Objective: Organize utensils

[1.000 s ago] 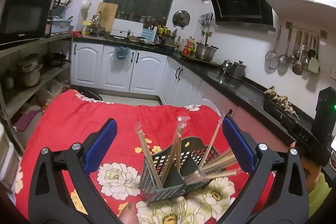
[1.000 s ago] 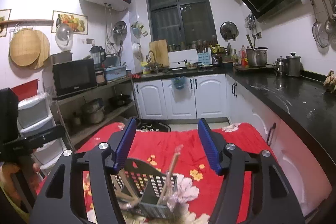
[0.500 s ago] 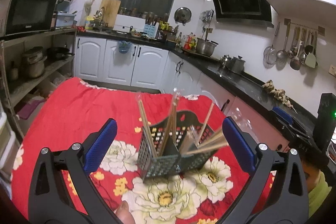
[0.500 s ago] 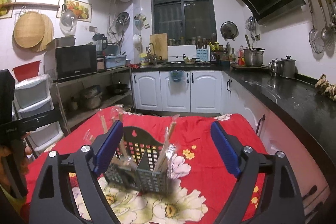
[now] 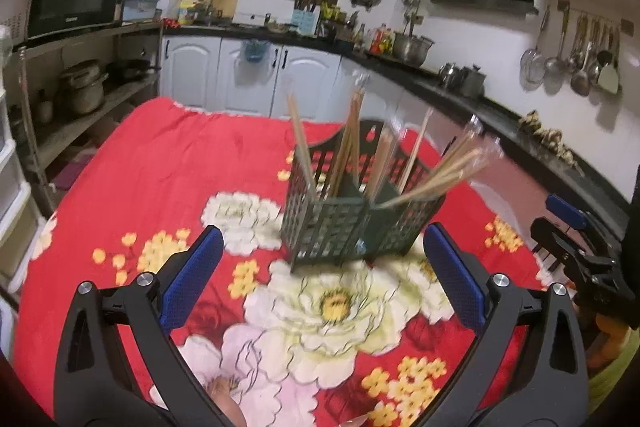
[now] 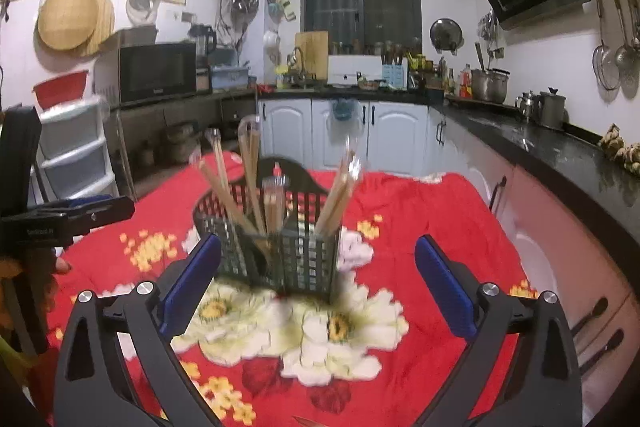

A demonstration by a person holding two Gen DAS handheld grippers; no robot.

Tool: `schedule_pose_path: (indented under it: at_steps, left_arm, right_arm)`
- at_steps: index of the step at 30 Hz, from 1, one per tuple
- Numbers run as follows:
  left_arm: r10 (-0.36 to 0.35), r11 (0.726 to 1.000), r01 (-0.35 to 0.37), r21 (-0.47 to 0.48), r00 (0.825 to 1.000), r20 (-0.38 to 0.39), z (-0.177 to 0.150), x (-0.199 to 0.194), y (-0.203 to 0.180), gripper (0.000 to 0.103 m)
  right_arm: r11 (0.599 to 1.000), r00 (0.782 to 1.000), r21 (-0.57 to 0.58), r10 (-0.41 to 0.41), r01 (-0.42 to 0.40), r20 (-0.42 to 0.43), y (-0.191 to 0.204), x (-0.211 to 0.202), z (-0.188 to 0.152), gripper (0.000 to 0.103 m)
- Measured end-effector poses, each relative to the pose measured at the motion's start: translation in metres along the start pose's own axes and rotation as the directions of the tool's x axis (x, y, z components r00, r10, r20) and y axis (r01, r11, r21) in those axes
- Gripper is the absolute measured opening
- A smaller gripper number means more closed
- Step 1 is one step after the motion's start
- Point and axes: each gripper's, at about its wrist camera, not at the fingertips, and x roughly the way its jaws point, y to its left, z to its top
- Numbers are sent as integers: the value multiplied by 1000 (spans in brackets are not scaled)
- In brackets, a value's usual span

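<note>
A dark slotted utensil caddy (image 5: 360, 223) is seen standing upright on the bench, which is covered by a red floral cloth (image 5: 160, 163). The caddy is divided into compartments; two are made out at the front in the left wrist view, and the total cannot be told. Wooden chopsticks (image 5: 348, 147) in clear sleeves are held in it, with their long axes running upward out of the compartments. In the left wrist view, one bundle (image 5: 436, 175) is tilted far over toward the right, nearly lying across the rim, while the others are fanned nearer to upright. About five or six separate bundles are counted there; an exact count is prevented by blur. In the right wrist view, the same caddy (image 6: 280, 251) is seen with the sticks (image 6: 256, 183) splayed left and right. The left gripper (image 5: 320, 275) is held with its jaws spread wide and nothing between them; the caddy is placed just ahead of the jaws, centred between the two blue pads and not touched. The right gripper (image 6: 316, 275) is likewise held with its jaws wide apart and empty, the caddy being set ahead of them and nearer the left pad. The right gripper is also caught at the right edge of the left wrist view, well apart from the caddy.
</note>
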Motion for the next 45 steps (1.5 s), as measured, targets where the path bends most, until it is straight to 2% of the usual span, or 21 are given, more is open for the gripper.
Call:
schedule_pose_path:
  at_steps: [6,9,14,19,24,27,29,45]
  left_arm:
    - [47,999,-46,26,998,-37,-27,4,-2,93]
    - [70,997,-70,33,997,-22,-41,3,-6,93]
    - [67,995,-69,67,997,26,-55,0,-18,93]
    - [88,992,-94,83,993,82,-63,-5,-29,93]
    - [52,995,-65,78,986,157,-73,-13,-34,93]
    - [91,990,-109,90,978,189,-77,-15,-40,93]
    - [88,989,-109,100,977,192,-80,-14,-43,93]
    - [66,992,-84,92,980,185,-86,-9,-42,93]
  right_arm:
    - [1000,998,11,5,-5,-69,5,4,-30,95]
    - [1000,997,21,3,-2,-77,6,3,-40,95]
    - [999,999,5,-36,37,-37,9,-4,-55,95]
    - [998,996,-1,-62,62,63,12,-19,-61,97]
    - [997,983,-5,-76,78,169,17,-36,-68,97]
    - [997,974,1,-77,78,211,19,-43,-71,97]
    - [997,970,7,-80,81,229,18,-45,-73,97]
    - [997,975,22,-74,71,209,18,-41,-77,97]
